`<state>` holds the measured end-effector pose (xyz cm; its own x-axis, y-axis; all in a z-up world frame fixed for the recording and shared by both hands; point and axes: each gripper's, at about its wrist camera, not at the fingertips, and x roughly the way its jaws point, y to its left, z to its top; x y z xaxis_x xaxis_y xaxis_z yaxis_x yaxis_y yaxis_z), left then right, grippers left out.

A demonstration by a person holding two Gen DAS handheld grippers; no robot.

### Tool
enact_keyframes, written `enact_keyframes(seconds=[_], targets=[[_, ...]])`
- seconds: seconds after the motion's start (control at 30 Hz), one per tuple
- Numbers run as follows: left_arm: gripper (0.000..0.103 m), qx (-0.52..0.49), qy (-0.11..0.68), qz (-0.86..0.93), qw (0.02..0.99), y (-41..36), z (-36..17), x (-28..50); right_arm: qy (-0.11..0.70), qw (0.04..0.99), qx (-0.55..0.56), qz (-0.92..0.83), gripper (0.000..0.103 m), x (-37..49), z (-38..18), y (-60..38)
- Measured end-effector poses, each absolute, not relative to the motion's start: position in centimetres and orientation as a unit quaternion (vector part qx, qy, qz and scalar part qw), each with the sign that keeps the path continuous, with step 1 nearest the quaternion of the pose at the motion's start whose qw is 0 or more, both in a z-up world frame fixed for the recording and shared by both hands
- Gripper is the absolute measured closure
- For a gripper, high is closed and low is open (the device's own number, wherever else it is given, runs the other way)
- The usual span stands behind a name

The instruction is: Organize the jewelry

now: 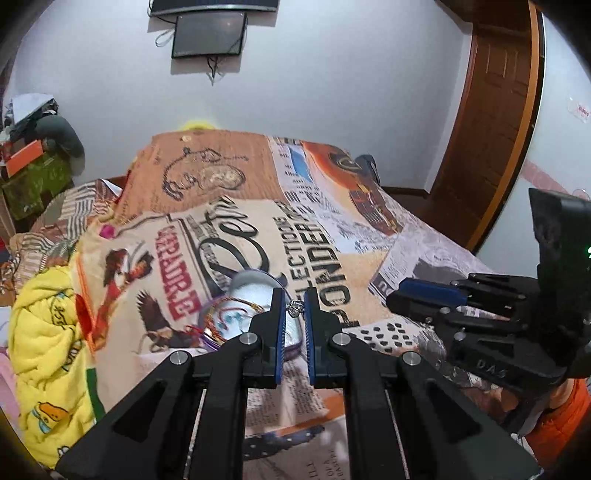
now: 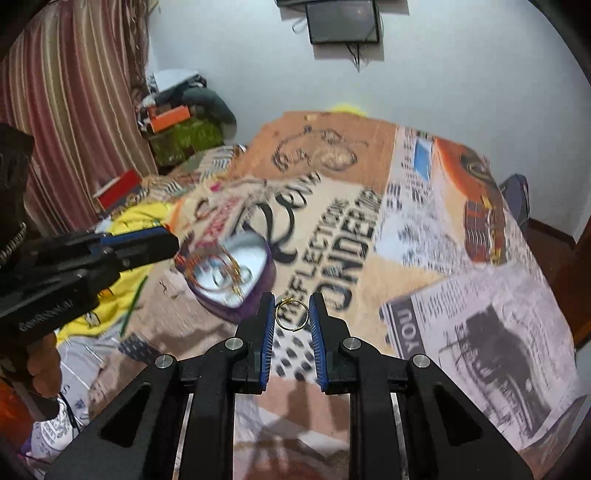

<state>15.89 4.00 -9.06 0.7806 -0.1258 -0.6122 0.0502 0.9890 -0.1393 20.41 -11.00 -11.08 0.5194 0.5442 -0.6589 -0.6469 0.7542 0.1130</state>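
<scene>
Your left gripper [image 1: 296, 295] is clenched on a small silver ring [image 1: 295, 308], pinched right at the tips of its two blue pads, and you hold it in the air above the printed blanket [image 1: 325, 229] that covers the bed. Just behind and to the left of that ring, low on the blanket, sits the purple heart-shaped box [image 1: 236, 314] with its white lining, and a tangle of thin gold and reddish bangles [image 1: 221, 325] lies inside it. Your right gripper [image 2: 291, 304] grasps a gold ring [image 2: 291, 314], thin and wide, which spans the gap between its pads near the tips, so those jaws stand a little further apart than the left ones. From the right wrist view the gold ring hangs over the blanket's black lettering, and the heart-shaped box lies just to the left of it, near but not touching. Each gripper shows in the other's camera: the right one comes in from the right edge of the left view, the left one from the left edge of the right view, with part of your hand [image 2: 44, 362] under it. A yellow cloth [image 1: 48, 339] with cartoon prints lies bunched at the left side of the bed, beside the box. A dark screen [image 1: 208, 35] hangs on the white wall beyond the bed.
</scene>
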Motion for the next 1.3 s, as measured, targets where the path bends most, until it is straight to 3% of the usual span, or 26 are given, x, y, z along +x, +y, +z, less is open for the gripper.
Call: enact_keyframes(seconds=[0.47,1.3], targets=[[0.095,-0.063,0.299,-0.025,0.952,7.3,-7.6,15.5,0.310,0.874,-0.059,0.370,0.086,20.9,-8.6,-7.6],[0.095,-0.083,0.362,-0.033,0.928,9.2,-14.7,20.1,0.377,0.835,-0.089,0.391,0.086,25.0,-14.1,-3.0]])
